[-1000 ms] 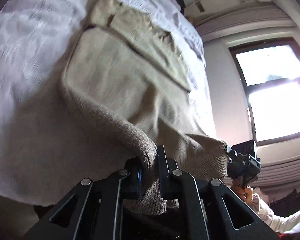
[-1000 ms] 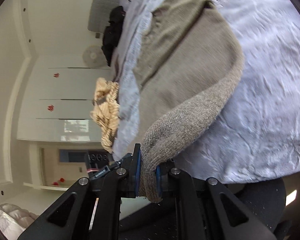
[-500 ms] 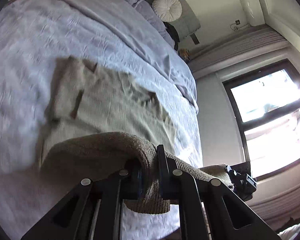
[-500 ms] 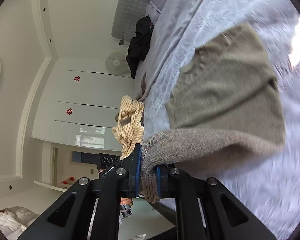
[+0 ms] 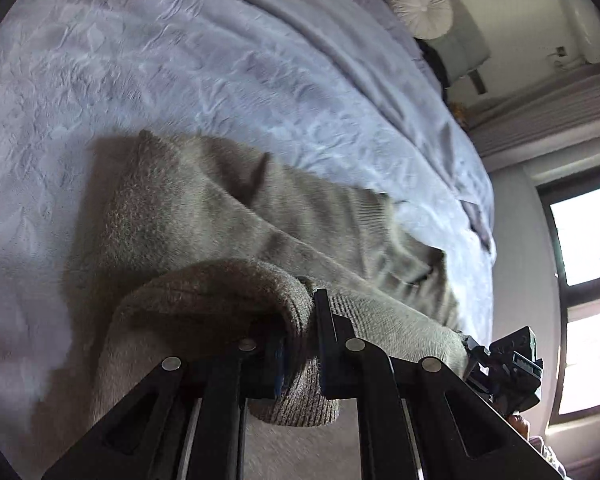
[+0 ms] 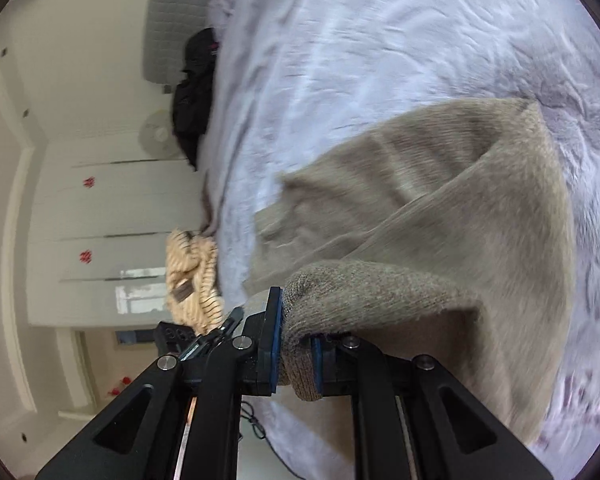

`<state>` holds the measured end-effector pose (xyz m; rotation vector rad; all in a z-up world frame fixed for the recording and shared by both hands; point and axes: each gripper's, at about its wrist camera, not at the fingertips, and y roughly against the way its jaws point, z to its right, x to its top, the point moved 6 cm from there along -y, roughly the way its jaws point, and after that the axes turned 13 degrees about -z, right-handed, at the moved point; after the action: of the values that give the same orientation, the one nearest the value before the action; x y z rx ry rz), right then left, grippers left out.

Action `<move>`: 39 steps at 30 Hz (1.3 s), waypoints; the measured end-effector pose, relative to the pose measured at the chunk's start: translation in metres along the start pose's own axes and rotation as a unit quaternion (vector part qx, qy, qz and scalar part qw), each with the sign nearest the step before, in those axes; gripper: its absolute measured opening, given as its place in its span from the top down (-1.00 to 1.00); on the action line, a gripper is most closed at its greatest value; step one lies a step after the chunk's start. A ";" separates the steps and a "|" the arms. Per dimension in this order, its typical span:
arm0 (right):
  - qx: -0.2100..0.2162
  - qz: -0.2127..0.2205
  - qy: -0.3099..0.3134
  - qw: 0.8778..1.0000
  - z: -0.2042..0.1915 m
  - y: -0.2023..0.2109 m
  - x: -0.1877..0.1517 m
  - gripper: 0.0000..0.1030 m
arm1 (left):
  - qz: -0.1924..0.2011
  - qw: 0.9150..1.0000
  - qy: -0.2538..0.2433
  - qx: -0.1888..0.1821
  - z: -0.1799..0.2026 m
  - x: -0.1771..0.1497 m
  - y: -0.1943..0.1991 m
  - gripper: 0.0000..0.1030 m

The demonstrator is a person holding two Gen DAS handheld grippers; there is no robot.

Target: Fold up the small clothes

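Note:
A beige knitted sweater [image 5: 228,216] lies on the pale lilac bedspread [image 5: 180,60]. My left gripper [image 5: 300,320] is shut on a thick fold of its near edge and holds it over the part that lies flat. My right gripper [image 6: 296,332] is shut on the other end of the same edge of the sweater [image 6: 460,208], also lifted over the flat part. The right gripper also shows at the right edge of the left wrist view [image 5: 504,368]. The cloth hides the fingertips.
A striped yellow garment [image 6: 192,272] hangs at the bed's edge. A dark garment [image 6: 192,92] and a round white cushion [image 5: 420,8] lie near the headboard. White wardrobes [image 6: 100,208] stand beside the bed, a bright window [image 5: 588,280] on the other side.
Both grippers have carried the held sweater edge forward over the bed, away from the bed's edge. The sweater now lies doubled over itself, with the held fold low above the flat part.

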<state>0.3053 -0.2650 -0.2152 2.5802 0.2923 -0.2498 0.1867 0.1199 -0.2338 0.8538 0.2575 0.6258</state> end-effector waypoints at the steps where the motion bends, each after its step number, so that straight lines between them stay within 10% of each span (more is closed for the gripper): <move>1: -0.003 -0.003 -0.013 1.000 0.008 -0.003 0.004 0.67 | -0.001 1.000 0.007 0.004 -0.003 0.002 -0.004 0.75; 4: 0.003 -0.013 -0.034 0.999 0.016 -0.006 0.012 0.66 | -0.007 1.000 0.008 0.018 0.002 0.006 -0.005 0.71; 9: 0.005 -0.025 -0.007 1.000 -0.001 0.002 0.000 0.01 | -0.012 0.998 -0.031 0.047 0.021 -0.003 0.012 -0.18; 12: 0.006 -0.034 0.006 0.999 -0.008 0.002 -0.011 0.01 | -0.027 0.998 -0.038 0.038 0.027 -0.017 0.018 -0.18; 15: -0.010 -0.038 0.015 0.999 -0.008 -0.005 -0.017 0.43 | -0.052 0.998 -0.030 0.027 0.023 -0.023 0.006 -0.18; 16: -0.017 -0.040 0.019 0.999 -0.009 -0.009 -0.017 0.87 | -0.056 0.998 -0.022 0.026 0.022 -0.022 -0.001 -0.18; 23: 0.051 0.022 0.022 0.998 -0.031 0.005 0.016 0.79 | 0.002 1.000 0.009 0.005 0.035 0.018 -0.002 -0.18; 27: 0.010 0.049 -0.011 0.999 -0.020 0.017 0.041 0.58 | 0.053 0.998 0.022 0.009 0.040 0.046 0.023 -0.18; 29: -0.017 0.050 0.001 0.999 -0.025 0.023 0.041 -0.04 | 0.071 0.997 0.002 0.022 0.048 0.049 0.038 -0.18; 31: -0.050 0.050 0.035 0.997 -0.037 0.027 0.035 -0.11 | 0.069 0.996 -0.021 0.046 0.051 0.047 0.045 -0.18; 37: -0.230 0.022 0.113 0.966 -0.041 0.019 0.022 -0.06 | -0.001 0.985 -0.079 0.151 0.042 0.021 0.004 -0.18; 39: -0.255 -0.002 0.114 0.960 -0.028 0.008 0.023 0.70 | -0.017 0.982 -0.069 0.177 0.024 0.014 -0.013 -0.18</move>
<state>0.3332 -0.2531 -0.1929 2.0926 0.3876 0.1160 0.2140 0.1066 -0.2277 1.2285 0.2598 0.4925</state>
